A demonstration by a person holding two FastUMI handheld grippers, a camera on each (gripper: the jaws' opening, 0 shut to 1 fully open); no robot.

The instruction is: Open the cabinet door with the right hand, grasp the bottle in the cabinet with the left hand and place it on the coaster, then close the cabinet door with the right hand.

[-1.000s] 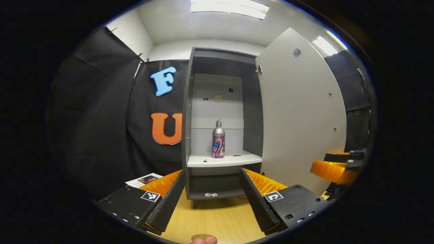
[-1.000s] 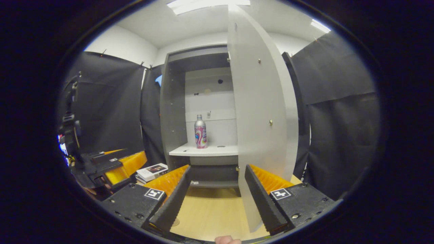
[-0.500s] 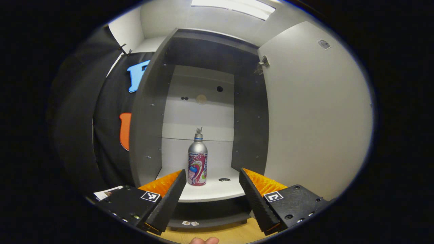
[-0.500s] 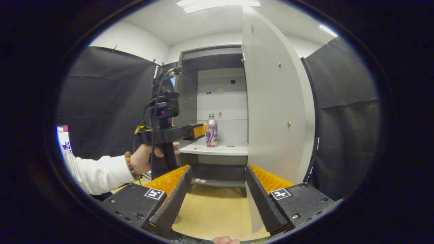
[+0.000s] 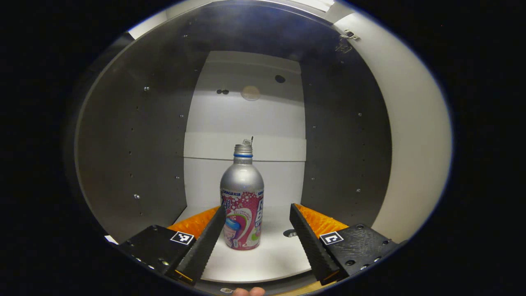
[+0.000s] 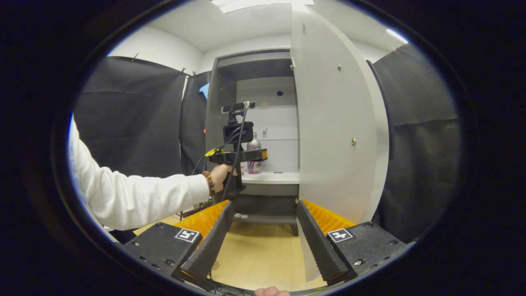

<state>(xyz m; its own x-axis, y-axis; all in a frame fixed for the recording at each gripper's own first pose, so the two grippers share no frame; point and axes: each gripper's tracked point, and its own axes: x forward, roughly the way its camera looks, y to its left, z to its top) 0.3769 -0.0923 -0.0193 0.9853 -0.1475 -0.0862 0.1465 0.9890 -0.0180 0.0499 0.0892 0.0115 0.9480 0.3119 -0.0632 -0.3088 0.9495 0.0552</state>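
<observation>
Silver bottle [image 5: 242, 201] stands upright on the shelf [image 5: 271, 259], just beyond the wide-open, empty left gripper [image 5: 257, 238].

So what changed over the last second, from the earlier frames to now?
The left gripper moved forward into the cabinet; its open fingers now reach the shelf, with the bottle just ahead and nearer its left finger. Nothing has been gripped. In the right gripper view, the person's sleeve has stretched toward the shelf. The door stayed open, the bottle stayed upright, and the right gripper stayed open and back.
</observation>
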